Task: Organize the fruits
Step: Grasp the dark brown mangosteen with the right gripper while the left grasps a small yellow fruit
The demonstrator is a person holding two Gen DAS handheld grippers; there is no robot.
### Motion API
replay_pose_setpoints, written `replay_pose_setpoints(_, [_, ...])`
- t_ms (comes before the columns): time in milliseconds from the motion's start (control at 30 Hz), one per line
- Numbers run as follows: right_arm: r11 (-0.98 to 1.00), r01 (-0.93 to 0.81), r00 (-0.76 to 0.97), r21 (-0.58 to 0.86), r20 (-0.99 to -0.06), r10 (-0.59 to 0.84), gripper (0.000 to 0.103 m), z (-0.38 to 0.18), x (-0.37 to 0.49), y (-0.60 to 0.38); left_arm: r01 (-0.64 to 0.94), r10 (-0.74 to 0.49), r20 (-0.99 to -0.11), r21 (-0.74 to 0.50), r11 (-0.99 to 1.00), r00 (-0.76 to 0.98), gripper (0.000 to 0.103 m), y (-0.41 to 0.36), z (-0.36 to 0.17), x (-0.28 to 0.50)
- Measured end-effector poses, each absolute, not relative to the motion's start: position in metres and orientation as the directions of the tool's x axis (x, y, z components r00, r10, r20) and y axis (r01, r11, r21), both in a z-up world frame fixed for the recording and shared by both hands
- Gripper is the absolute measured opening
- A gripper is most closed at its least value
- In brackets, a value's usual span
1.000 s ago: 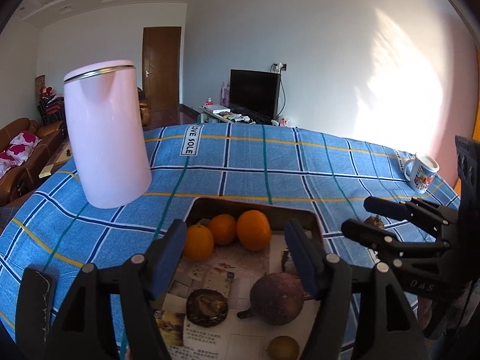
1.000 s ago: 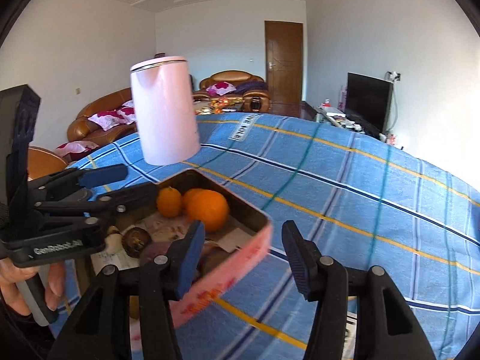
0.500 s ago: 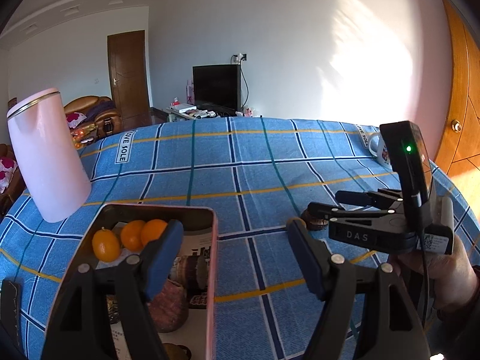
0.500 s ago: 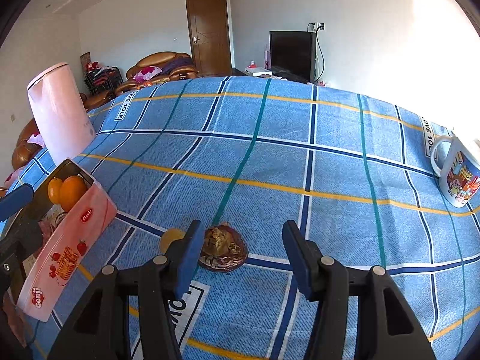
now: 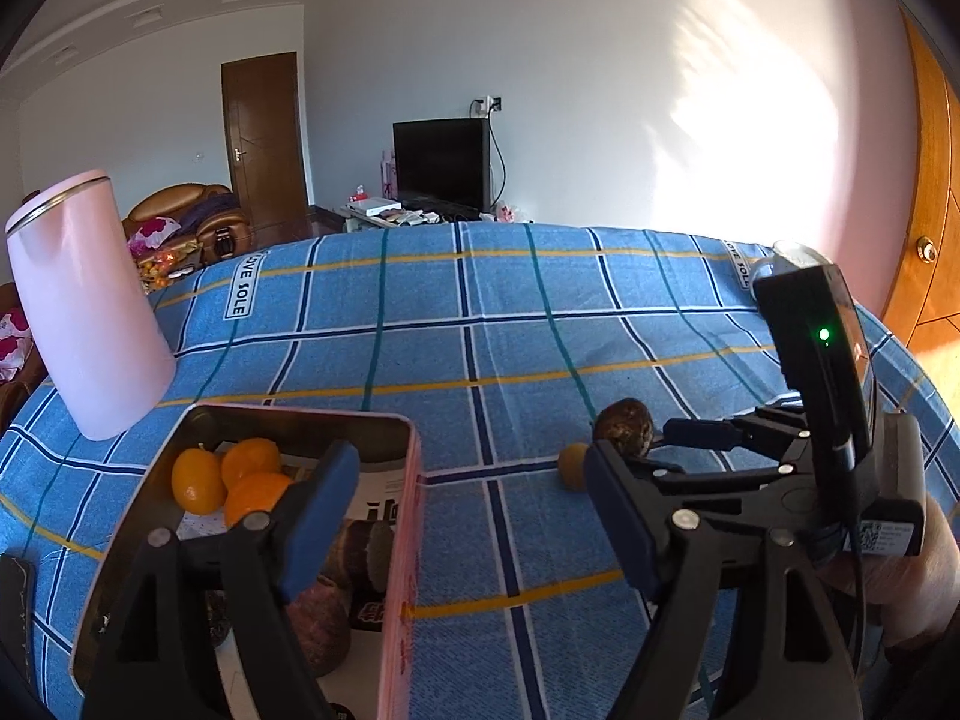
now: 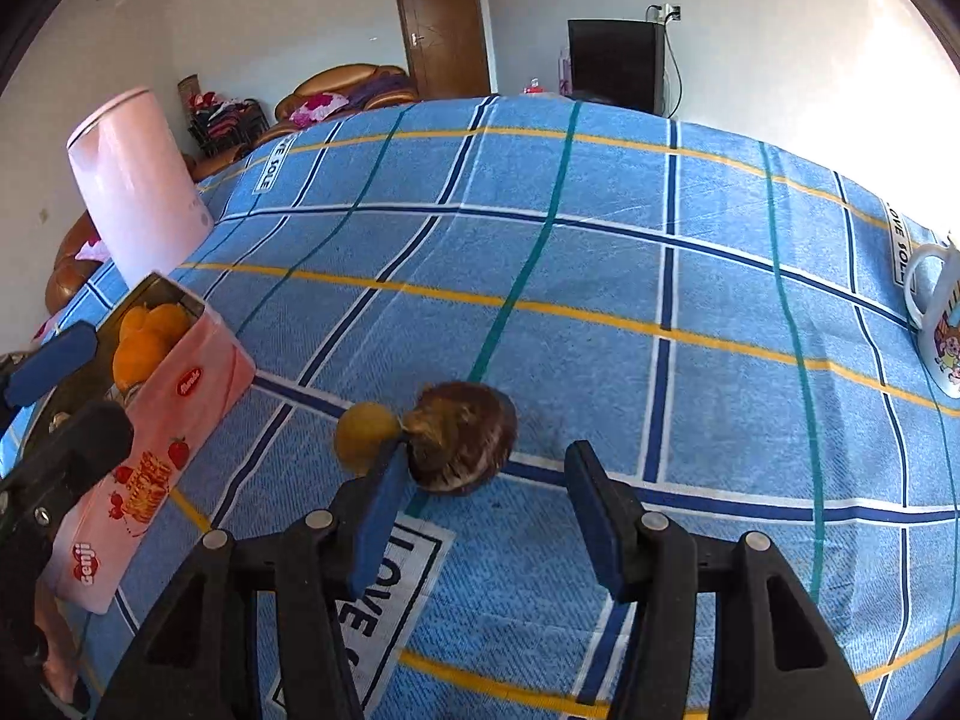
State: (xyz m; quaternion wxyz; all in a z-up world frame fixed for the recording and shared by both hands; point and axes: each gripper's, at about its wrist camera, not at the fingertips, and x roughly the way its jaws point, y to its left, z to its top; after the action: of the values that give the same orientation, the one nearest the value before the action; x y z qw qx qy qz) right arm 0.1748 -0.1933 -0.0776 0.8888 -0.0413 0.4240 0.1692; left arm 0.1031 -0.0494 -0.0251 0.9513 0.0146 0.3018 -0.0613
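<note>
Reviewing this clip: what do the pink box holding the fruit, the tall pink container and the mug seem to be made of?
Pink box: probably a metal tin. Its inner walls look dull grey and its rim is thin and rounded, with printed strawberries outside.
Tall pink container: smooth matte shell, plastic or coated metal, I cannot tell which; a shiny metallic band circles the top.
Mug: likely glazed ceramic, glossy white with a cartoon print.

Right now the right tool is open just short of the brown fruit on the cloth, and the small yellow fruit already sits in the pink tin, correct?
Not quite. The small yellow fruit lies on the blue cloth, touching the brown fruit, outside the pink tin. The right wrist view shows it. The right tool is indeed open just short of the brown fruit.
</note>
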Motion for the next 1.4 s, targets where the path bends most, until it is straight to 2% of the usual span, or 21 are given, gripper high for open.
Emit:
replay_pose_setpoints(33, [0.940,-0.337,0.584,0.059,-0.770,0.258,0.056,-0.078,0.175,-0.191,0.126,-0.106,-0.575,-0.005,0.992,0.811,0.080,-0.051,-0.025,0.103])
replay_pose_setpoints(133, [0.940,-0.332,0.596,0.075,-0.756,0.270,0.044,-0.076,0.176,-0.194,0.132,-0.104,-0.576,0.007,0.991,0.811,0.080,-0.055,-0.025,0.104])
replay_pose_setpoints(333, [0.953,-0.287,0.612,0.100,-0.746,0.263,0.045,-0.074,0.182,-0.207,0.144,-0.112,-0.592,0.007,0.990,0.798,0.080,-0.067,-0.028,0.110])
replay_pose_setpoints(400, [0.956,-0.271,0.610,0.113,-0.748,0.261,0.053,-0.074,0.188,-0.211,0.152,-0.113,-0.597,0.015,0.988,0.794,0.080,-0.072,-0.030,0.113])
replay_pose_setpoints(600, [0.948,-0.276,0.595,0.158,-0.747,0.298,0.053,-0.076,0.201,-0.213,0.159,-0.100,-0.620,0.040,0.987,0.779,0.080,-0.084,-0.040,0.123])
replay_pose_setpoints(633, [0.947,-0.278,0.592,0.161,-0.748,0.301,0.051,-0.077,0.202,-0.213,0.157,-0.099,-0.624,0.039,0.987,0.775,0.080,-0.084,-0.041,0.125])
replay_pose_setpoints(667, [0.943,-0.289,0.589,0.165,-0.746,0.311,0.041,-0.077,0.203,-0.212,0.157,-0.099,-0.630,0.036,0.987,0.770,0.080,-0.083,-0.043,0.126])
replay_pose_setpoints(700, [0.941,-0.299,0.590,0.156,-0.745,0.311,0.039,-0.076,0.201,-0.210,0.156,-0.102,-0.635,0.030,0.987,0.766,0.080,-0.083,-0.045,0.128])
replay_pose_setpoints(867, [0.948,-0.304,0.631,0.098,-0.724,0.278,0.039,-0.070,0.180,-0.212,0.174,-0.113,-0.641,0.033,0.984,0.759,0.080,-0.085,-0.049,0.127])
replay_pose_setpoints(1100, [0.963,-0.233,0.723,0.136,-0.638,0.265,0.039,-0.056,0.149,-0.244,0.216,-0.133,-0.682,0.037,0.976,0.719,0.078,-0.098,-0.058,0.138])
replay_pose_setpoints(1333, [0.957,-0.246,0.731,0.151,-0.620,0.285,0.039,-0.053,0.147,-0.247,0.234,-0.143,-0.735,0.023,0.972,0.663,0.051,-0.108,-0.068,0.157])
replay_pose_setpoints(1400, [0.956,-0.246,0.731,0.160,-0.618,0.291,0.039,-0.053,0.146,-0.249,0.250,-0.151,-0.749,0.019,0.968,0.645,0.038,-0.111,-0.071,0.159])
